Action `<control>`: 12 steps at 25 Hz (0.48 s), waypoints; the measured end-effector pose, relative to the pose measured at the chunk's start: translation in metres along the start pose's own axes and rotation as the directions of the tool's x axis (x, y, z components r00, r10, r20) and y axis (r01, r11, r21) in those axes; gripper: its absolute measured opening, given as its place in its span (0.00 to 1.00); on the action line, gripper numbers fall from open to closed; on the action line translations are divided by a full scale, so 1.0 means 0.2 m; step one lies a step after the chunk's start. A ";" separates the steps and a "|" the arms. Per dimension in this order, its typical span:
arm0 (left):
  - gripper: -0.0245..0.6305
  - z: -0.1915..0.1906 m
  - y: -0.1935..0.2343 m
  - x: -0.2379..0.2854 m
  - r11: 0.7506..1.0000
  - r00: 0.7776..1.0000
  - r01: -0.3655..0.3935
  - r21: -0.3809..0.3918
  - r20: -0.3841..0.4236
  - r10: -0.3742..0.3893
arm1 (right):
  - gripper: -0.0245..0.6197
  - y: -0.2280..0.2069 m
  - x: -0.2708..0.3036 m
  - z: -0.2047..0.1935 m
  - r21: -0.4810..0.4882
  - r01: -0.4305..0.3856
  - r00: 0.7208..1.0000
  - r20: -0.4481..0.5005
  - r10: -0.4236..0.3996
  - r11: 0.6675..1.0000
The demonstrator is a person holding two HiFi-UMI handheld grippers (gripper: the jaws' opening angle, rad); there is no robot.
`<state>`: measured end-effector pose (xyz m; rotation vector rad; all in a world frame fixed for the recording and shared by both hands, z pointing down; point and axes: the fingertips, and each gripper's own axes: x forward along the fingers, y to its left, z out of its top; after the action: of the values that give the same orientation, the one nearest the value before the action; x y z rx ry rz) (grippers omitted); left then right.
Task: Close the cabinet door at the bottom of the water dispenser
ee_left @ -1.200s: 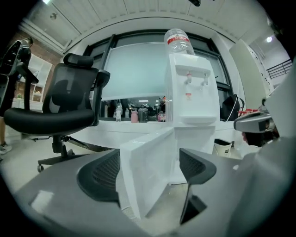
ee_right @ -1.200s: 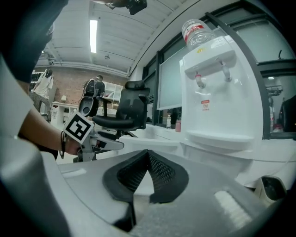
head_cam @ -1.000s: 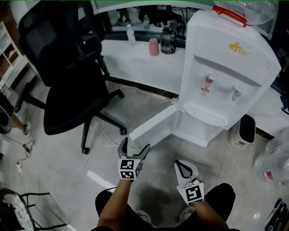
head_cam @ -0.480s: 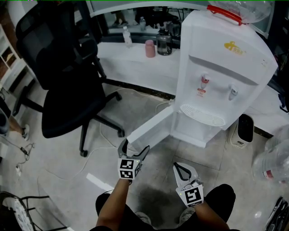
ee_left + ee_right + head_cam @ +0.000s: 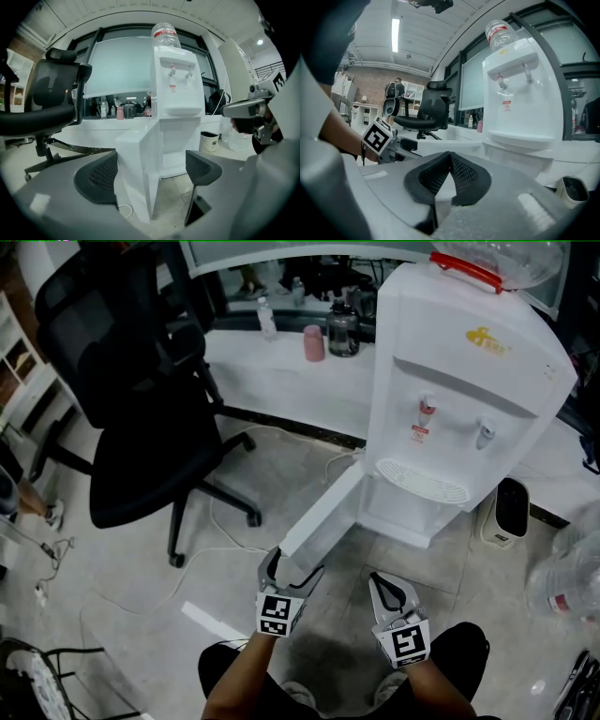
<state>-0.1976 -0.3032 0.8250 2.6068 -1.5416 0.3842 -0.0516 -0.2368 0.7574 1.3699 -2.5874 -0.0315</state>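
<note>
Cabinet door (image 5: 323, 517): upright free edge stands between spread jaws of left gripper (image 5: 292, 564). Right gripper (image 5: 386, 587), jaws pressed together, is farther off.

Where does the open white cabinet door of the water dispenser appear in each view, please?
Head view: open white cabinet door, centre, angled down-left.
Left gripper view: door low centre, between the open jaws.
Right gripper view: door behind the jaws, mid-frame.
Shared landmark: black office chair.
</note>
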 end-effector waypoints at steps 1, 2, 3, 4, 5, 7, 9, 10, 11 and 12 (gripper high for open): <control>0.76 0.00 -0.03 -0.01 1.000 1.000 0.010 0.004 0.002 -0.010 | 0.05 -0.02 0.00 -0.01 0.006 0.009 1.000 -0.002 -0.009 1.000; 0.76 -0.01 -0.05 -0.02 1.000 1.000 0.022 0.007 0.004 -0.022 | 0.05 -0.03 0.00 -0.01 0.011 0.020 1.000 -0.003 -0.020 1.000; 0.76 -0.01 -0.08 -0.02 0.999 0.999 0.036 0.008 0.005 -0.036 | 0.05 -0.05 -0.01 -0.01 0.016 0.034 0.999 -0.001 -0.034 0.999; 0.76 -0.02 -0.10 -0.02 0.999 0.999 0.049 0.006 0.007 -0.049 | 0.05 -0.08 -0.01 -0.02 0.024 0.050 0.999 0.003 -0.050 0.998; 0.76 -0.02 -0.11 -0.03 0.998 0.998 0.060 0.004 0.008 -0.060 | 0.05 -0.10 -0.02 -0.02 0.032 0.071 0.997 0.009 -0.071 0.997; 0.76 -0.02 -0.14 -0.04 0.997 0.997 0.079 0.004 0.011 -0.079 | 0.04 -0.15 -0.04 -0.02 0.041 0.117 0.993 0.019 -0.117 0.992; 0.75 -0.02 -0.18 -0.06 0.995 0.995 0.096 0.012 0.007 -0.097 | 0.04 -0.21 -0.07 -0.01 0.042 0.159 0.987 0.026 -0.160 0.986; 0.75 -0.02 -0.20 -0.06 0.994 0.994 0.106 0.023 0.002 -0.106 | 0.04 -0.23 -0.08 0.00 0.042 0.176 0.984 0.027 -0.178 0.983; 0.75 -0.03 -0.23 -0.07 0.993 0.993 0.115 0.033 -0.005 -0.115 | 0.04 -0.25 -0.09 0.00 0.043 0.191 0.981 0.028 -0.192 0.981; 0.74 -0.03 -0.25 -0.08 0.991 0.992 0.126 0.041 -0.012 -0.125 | 0.04 -0.26 -0.10 0.00 0.043 0.203 0.979 0.027 -0.204 0.978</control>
<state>-0.1615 -0.2646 0.8296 2.7112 -1.3720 0.4207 0.0029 -0.2497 0.7470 1.6564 -2.4745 -0.0339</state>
